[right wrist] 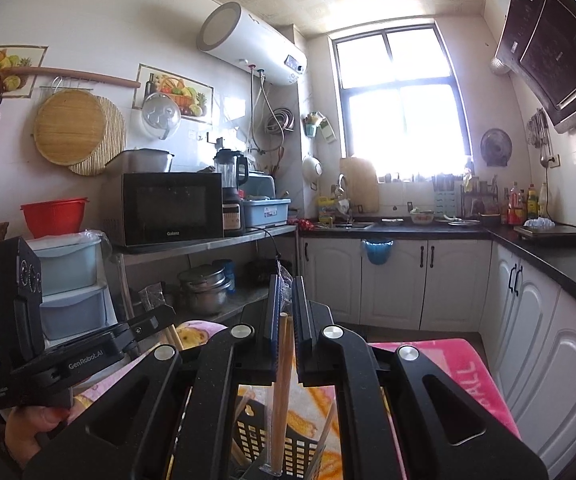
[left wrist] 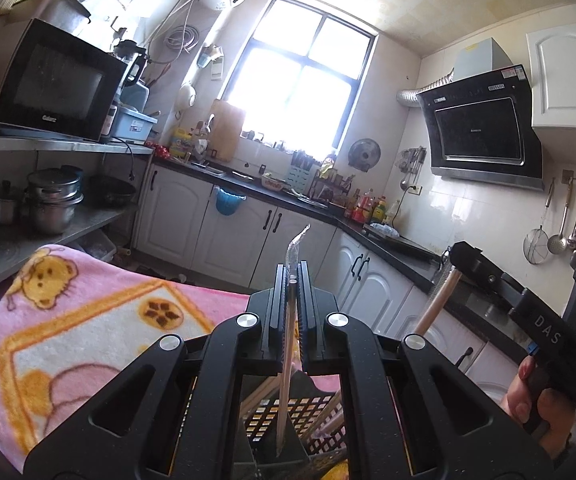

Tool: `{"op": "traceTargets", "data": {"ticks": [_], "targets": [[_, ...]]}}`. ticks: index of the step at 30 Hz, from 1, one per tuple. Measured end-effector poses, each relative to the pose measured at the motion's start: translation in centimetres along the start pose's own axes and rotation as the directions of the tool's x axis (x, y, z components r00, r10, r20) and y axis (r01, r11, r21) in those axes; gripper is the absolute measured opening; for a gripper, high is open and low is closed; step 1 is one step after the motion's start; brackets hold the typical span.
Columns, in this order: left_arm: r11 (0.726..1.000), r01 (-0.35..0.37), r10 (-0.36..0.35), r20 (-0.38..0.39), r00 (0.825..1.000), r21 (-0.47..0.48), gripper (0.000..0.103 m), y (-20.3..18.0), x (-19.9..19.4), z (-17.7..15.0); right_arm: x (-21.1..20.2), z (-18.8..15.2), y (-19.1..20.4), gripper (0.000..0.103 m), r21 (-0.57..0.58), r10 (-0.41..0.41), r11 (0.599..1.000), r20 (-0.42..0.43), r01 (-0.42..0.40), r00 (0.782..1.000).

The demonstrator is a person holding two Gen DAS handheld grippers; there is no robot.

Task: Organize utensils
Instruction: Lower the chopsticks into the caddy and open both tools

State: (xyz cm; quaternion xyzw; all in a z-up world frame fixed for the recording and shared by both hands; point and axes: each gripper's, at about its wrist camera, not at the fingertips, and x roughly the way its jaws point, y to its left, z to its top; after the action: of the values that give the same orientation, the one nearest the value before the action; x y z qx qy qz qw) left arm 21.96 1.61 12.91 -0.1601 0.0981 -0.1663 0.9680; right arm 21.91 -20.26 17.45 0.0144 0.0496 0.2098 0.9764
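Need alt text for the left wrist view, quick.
The left claw is shut on plastic-wrapped chopsticks, held upright over a black slotted basket on a pink blanket. Kitchen behind.

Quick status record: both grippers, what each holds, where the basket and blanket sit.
left gripper: shut on wrapped chopsticks, held upright
right gripper: shut on second wrapped pair, held upright
basket: black, perforated, directly below both pairs' lower ends
blanket: pink cartoon print, under the basket
chopsticks in basket: some already inside; count unclear
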Motion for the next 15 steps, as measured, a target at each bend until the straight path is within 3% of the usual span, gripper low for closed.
{"op": "traceTargets", "data": {"ticks": [15], "targets": [[0.999,0.011,-0.012,-0.032,0.999,-0.037,0.003,0.6,0.4,-2.9,0.6,-3.1,-0.7,0.007,0.061,-0.016,0.998,-0.032,0.018,0.999]]}}
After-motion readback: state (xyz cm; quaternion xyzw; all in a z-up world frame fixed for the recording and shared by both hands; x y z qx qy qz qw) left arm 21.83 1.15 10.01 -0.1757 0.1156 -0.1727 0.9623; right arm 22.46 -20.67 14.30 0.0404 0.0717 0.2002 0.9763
